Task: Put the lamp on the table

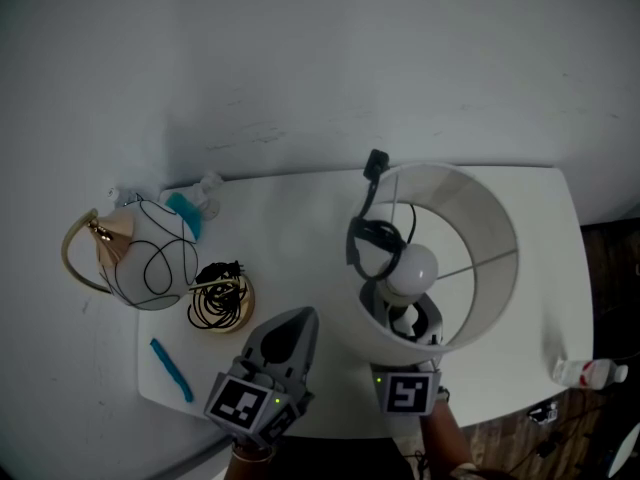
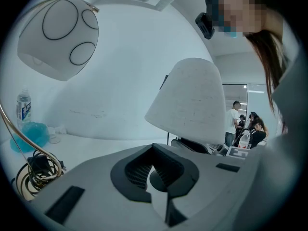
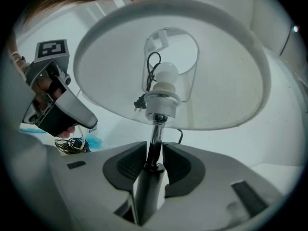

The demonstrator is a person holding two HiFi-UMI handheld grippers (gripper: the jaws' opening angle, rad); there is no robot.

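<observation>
The lamp stands upright on the white table (image 1: 300, 218), right of centre. Its white drum shade (image 1: 480, 238) is seen from above, with the bulb (image 1: 413, 266) inside and a black cord and plug (image 1: 375, 163) draped over the rim. In the right gripper view the chrome stem (image 3: 155, 134) rises between the pads of my right gripper (image 3: 154, 150), whose jaws stand wide and apart from it. My left gripper (image 1: 298, 320) hovers left of the lamp, shut and empty. The left gripper view shows the shade (image 2: 192, 100) from the side.
A second lamp, a white globe with black lines (image 1: 150, 253) on a gold arc (image 1: 72, 258), stands at the table's left end, next to a coiled black cord (image 1: 220, 298). Nearby lie a teal object (image 1: 185, 213) and a blue strip (image 1: 172, 368). A bottle (image 1: 588, 372) lies on the floor, right.
</observation>
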